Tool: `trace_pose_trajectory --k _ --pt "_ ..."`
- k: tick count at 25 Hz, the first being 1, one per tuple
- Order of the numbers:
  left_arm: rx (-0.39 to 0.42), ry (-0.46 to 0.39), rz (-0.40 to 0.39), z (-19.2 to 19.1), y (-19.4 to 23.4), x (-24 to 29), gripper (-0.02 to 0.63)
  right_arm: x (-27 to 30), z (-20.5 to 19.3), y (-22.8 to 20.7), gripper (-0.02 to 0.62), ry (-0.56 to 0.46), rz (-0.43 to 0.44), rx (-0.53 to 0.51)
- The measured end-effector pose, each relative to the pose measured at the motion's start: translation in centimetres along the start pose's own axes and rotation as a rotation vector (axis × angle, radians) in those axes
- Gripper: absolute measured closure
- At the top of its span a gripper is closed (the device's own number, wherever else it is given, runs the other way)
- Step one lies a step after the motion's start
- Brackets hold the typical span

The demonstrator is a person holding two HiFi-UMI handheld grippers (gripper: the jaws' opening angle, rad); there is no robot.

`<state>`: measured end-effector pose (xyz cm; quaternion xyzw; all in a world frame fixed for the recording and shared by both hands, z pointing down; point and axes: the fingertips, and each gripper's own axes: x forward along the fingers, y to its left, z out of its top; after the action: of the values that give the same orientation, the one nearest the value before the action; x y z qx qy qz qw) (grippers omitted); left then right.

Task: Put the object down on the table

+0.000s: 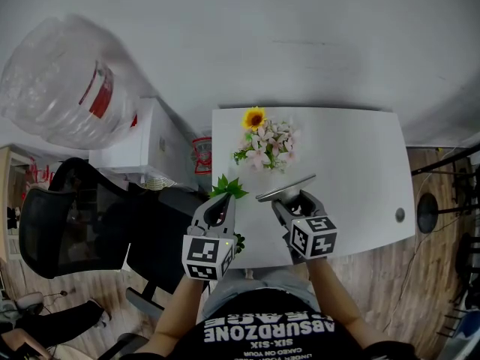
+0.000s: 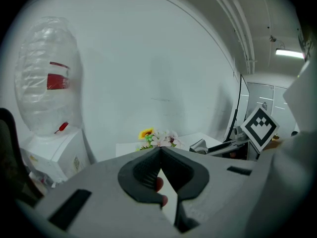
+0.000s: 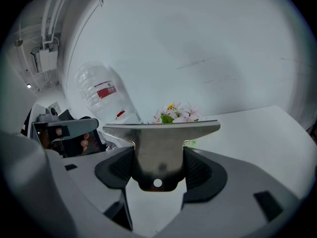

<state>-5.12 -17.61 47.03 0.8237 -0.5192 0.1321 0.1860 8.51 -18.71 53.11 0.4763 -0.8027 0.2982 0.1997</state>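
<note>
My right gripper (image 1: pixel 289 199) grips a flat metal scraper (image 3: pixel 159 150) by its narrow end, blade level over the white table (image 1: pixel 360 171), near the artificial flowers (image 1: pixel 266 145). My left gripper (image 1: pixel 222 204) is clenched tip to tip, empty.

The object (image 3: pixel 161 150) is a flat piece of dull grey metal shaped like a T. It has a broad shank with a small round hole near its rounded lower end, and at the far end it widens into a long, straight crossbar. It is clamped between the jaws of the right gripper (image 3: pixel 158 158). The shank fills the gap between the dark pads, with the hole nearest the gripper body. The crossbar juts just beyond the jaw tips and reaches past them on both sides. In the head view the crossbar shows as a thin slanted bar at the jaw tips, over the white table (image 1: pixel 360 163) that spreads ahead of the jaws. Whether it touches the tabletop cannot be told.
</note>
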Motion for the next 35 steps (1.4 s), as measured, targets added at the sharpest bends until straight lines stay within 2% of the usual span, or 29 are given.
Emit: trace_pose_trajectory --k 13,35 --pt "-0.009 0.025 0.041 -0.8 1.3 0.2 0.601 2.2 -1.3 -0.9 0.310 0.050 0.006 0.002" --pt "-0.017 0.058 0.061 -1.6 2.5 -0.1 0.601 4.8 -3.4 -1.0 0.310 0.130 0.019 0.014"
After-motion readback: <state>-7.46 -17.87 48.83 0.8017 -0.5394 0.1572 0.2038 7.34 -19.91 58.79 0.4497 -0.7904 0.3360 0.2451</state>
